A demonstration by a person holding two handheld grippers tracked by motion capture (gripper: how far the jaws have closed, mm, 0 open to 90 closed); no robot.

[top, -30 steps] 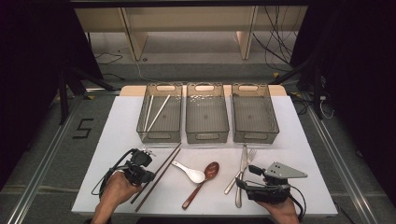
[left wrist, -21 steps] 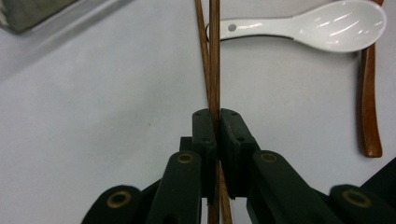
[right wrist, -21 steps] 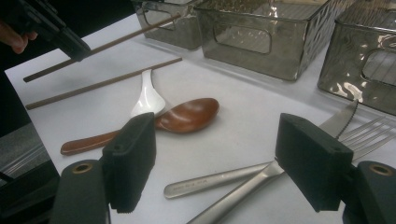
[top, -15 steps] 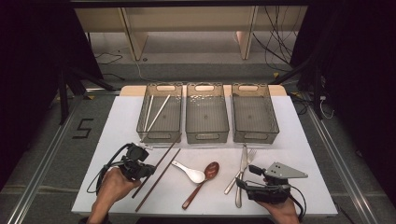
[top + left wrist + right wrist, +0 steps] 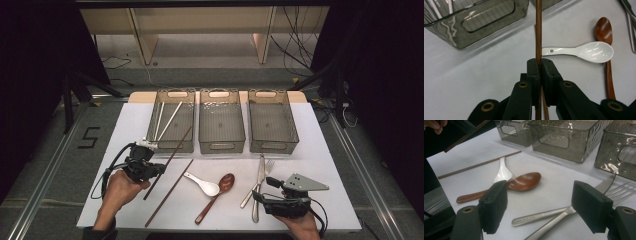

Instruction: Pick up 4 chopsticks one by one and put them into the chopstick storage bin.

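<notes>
My left gripper (image 5: 150, 169) is shut on a brown wooden chopstick (image 5: 170, 160), held off the table with its far end near the front of the left bin (image 5: 172, 146). In the left gripper view the jaws (image 5: 540, 67) pinch the chopstick (image 5: 538, 37) upright between them. A second brown chopstick (image 5: 169, 193) lies on the white table. My right gripper (image 5: 265, 190) rests open at the front right, its pads (image 5: 495, 202) apart above a steel knife (image 5: 541, 216) and fork (image 5: 621, 188), touching neither.
Three clear grey bins stand in a row at the back: the left holds white chopsticks (image 5: 169, 120), the middle (image 5: 221, 145) and right (image 5: 273, 145) look empty. A white spoon (image 5: 202, 183) and a wooden spoon (image 5: 217, 195) lie mid-table. The table's front edge (image 5: 220, 229) is close.
My left gripper has risen and drifted slightly left with the chopstick, which now hangs above the table. The right gripper has kept still.
</notes>
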